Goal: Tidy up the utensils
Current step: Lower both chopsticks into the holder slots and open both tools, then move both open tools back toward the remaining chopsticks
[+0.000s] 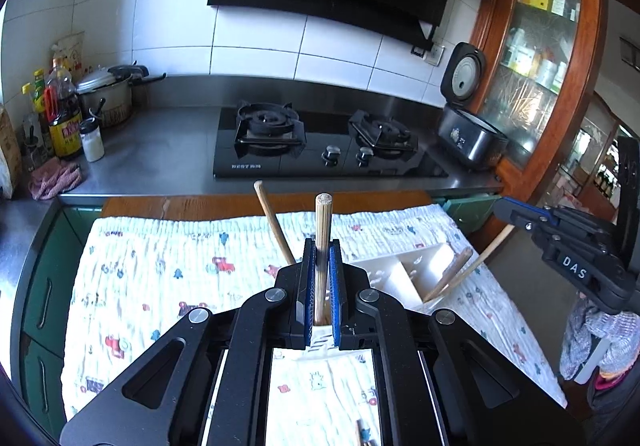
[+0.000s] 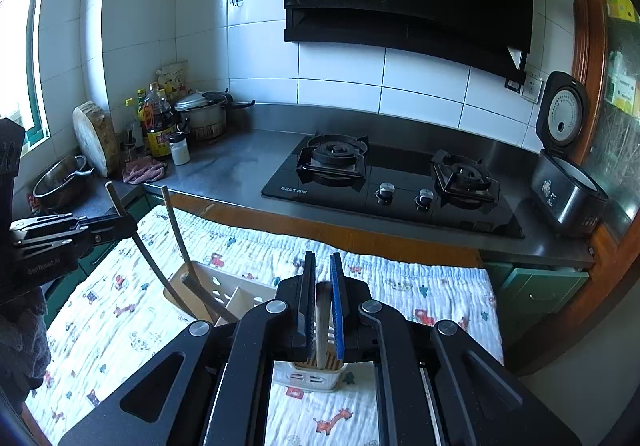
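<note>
My left gripper is shut on an upright bamboo handle whose lower end drops toward a white slotted piece. A second wooden handle leans behind it. To the right, a white divided utensil holder holds leaning wooden utensils. My right gripper is shut on a pale wooden handle standing in a small white slotted basket. In the right wrist view the left gripper grips a thin stick that reaches into the white holder.
A printed white cloth covers the table. Behind it runs a steel counter with a black gas hob, an open rice cooker, and bottles and a pot at the left. A wooden cabinet stands right.
</note>
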The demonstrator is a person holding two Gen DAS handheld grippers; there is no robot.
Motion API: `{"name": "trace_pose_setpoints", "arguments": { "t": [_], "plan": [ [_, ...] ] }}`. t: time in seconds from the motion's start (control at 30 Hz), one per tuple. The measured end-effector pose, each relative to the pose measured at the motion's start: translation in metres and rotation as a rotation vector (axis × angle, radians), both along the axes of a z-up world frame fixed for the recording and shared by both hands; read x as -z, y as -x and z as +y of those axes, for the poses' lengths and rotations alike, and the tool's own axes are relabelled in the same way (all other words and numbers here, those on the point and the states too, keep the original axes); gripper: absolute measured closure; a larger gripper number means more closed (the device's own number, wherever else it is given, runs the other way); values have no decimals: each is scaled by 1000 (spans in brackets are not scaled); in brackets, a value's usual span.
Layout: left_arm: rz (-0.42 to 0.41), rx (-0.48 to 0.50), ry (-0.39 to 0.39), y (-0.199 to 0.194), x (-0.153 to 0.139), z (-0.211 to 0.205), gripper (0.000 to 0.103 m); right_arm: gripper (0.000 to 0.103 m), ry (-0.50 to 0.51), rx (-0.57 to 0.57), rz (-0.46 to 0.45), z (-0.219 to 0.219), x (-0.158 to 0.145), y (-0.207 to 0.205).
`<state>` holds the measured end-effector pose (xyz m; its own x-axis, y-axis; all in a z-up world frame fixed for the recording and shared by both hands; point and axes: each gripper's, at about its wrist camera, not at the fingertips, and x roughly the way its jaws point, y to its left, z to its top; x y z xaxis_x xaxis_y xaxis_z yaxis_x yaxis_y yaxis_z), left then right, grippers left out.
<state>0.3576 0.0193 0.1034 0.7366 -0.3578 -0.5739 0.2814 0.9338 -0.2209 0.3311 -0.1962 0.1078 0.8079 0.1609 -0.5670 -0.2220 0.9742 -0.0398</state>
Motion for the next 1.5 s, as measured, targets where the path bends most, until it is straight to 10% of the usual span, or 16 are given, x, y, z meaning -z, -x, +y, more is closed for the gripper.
{"name": "trace_pose_setpoints", "arguments": {
  "t": [0.23,0.37,0.6,1.5],
  "plan": [
    [-10,-1,6,13,-1,1,94,73,-6,15,-39,-5,-11,19],
    [-46,-11,-3,33,-10,1,64,59,-11,28,-77,-11,-22,42],
    [-82,3,12,85,-13,5,57,46,-33,23,-102,-18,-21,99],
    [59,-84,-85,250,127,22,45,34,6,37,137,24,162,256]
  ]
}}
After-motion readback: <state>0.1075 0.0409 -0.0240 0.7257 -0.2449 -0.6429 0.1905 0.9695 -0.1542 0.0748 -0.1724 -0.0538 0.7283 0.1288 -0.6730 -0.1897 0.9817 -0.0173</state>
